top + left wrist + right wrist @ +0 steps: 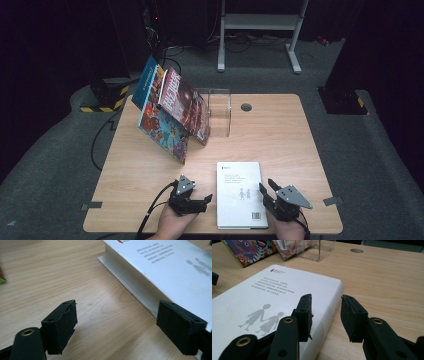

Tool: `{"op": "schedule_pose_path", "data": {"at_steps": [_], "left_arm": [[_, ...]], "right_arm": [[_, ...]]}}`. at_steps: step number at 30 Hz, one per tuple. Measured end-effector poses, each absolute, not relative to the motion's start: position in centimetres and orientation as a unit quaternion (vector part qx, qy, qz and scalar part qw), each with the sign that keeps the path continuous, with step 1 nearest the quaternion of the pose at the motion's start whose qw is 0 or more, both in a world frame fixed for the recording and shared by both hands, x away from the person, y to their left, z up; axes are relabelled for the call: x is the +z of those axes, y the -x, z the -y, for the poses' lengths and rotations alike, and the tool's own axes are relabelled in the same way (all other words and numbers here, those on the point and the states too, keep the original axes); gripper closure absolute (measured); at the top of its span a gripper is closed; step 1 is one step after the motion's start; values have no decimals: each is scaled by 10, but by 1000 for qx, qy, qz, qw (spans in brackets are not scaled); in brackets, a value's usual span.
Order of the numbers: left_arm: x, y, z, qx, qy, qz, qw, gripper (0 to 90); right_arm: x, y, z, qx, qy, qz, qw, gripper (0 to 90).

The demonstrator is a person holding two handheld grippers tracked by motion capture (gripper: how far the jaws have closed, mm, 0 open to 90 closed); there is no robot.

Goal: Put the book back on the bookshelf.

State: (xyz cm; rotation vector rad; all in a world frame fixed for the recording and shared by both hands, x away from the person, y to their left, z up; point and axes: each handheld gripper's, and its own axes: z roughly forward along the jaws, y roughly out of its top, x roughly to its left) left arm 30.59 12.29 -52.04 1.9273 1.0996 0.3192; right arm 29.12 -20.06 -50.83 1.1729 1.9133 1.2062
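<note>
White book [239, 194]: lies flat, back cover up (barcode towards the person, two small grey figures printed on it), at the near edge of the wooden table [280, 135], between the two grippers.

Left gripper [206, 199]: low over the table just beside the book's left long edge, held in the person's hand [172, 222]. In the left gripper view the jaws stand wide apart with bare tabletop between them; one pad [179, 326] sits at the book's page edge, whether touching cannot be told; the other pad [61, 325] is clear of it. Nothing grasped.

Right gripper [267, 189]: at the book's right long edge, near the spine corner. In the right gripper view the jaws straddle that edge, one finger [304, 315] above the cover, the other [352, 317] outside over the table. A gap shows at the pads; released, not pinching.

Picture books [170, 112]: two, propped aslant at the table's far left, well apart from the white book.

Clear acrylic stand [220, 112]: just beside the leaning books.
</note>
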Motion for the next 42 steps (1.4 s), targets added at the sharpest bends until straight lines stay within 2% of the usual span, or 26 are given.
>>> {"op": "schedule_pose_path", "data": {"at_steps": [8, 19, 32, 42], "left_arm": [[-518, -307, -116, 112, -757, -438, 471, 166], [-514, -317, -94, 78, -767, -414, 484, 146], [-520, -318, -78, 48, -765, -414, 492, 149], [-522, -316, -74, 47, -770, -407, 488, 149]], "right_arm": [[-510, -293, 204, 447, -447, -723, 280, 567], [-492, -290, 204, 438, -443, -740, 254, 483], [-510, -280, 197, 432, -449, -750, 222, 262], [-514, -283, 191, 452, -454, -744, 190, 255]]}}
